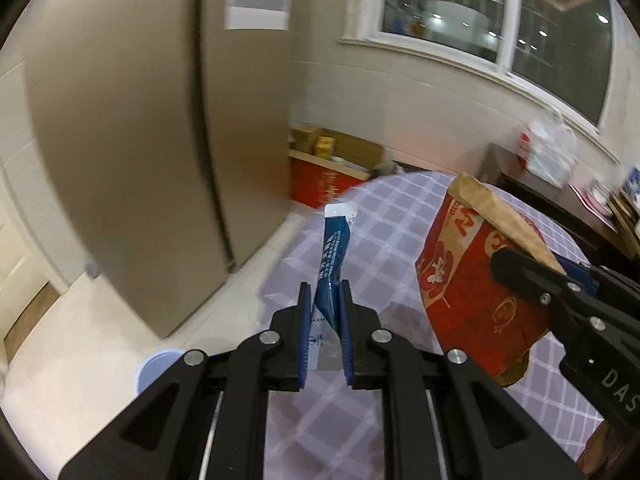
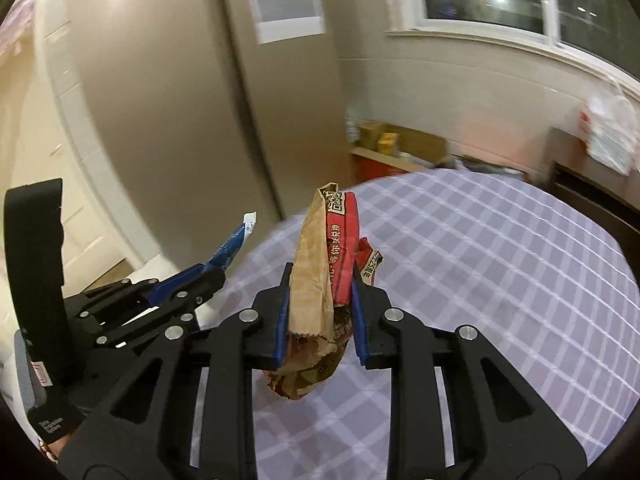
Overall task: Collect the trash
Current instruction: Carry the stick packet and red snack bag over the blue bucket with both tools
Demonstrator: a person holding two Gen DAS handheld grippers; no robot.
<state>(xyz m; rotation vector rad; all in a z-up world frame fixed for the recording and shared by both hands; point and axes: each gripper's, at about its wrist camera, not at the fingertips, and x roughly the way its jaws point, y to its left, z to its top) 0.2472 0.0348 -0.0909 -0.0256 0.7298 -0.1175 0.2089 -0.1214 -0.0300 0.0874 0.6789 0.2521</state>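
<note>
My left gripper [image 1: 325,294] is shut on a blue and white plastic wrapper [image 1: 334,256], which sticks up and forward from between the blue pads. The same wrapper [image 2: 236,242] shows in the right wrist view at the left, in the left gripper [image 2: 214,270]. My right gripper [image 2: 320,280] is shut on a crumpled red and brown paper bag [image 2: 320,276] that hangs above the checked tablecloth [image 2: 480,272]. In the left wrist view that bag [image 1: 472,276] hangs at the right, pinched by the right gripper [image 1: 516,264].
A round table with a lilac checked cloth [image 1: 384,240] lies below both grippers. A tall beige fridge [image 1: 132,152] stands at the left. Red boxes and cartons [image 1: 328,172] sit on the floor by the wall. A white plastic bag [image 1: 548,148] rests on a dark sideboard. A blue tub [image 1: 156,368] sits below left.
</note>
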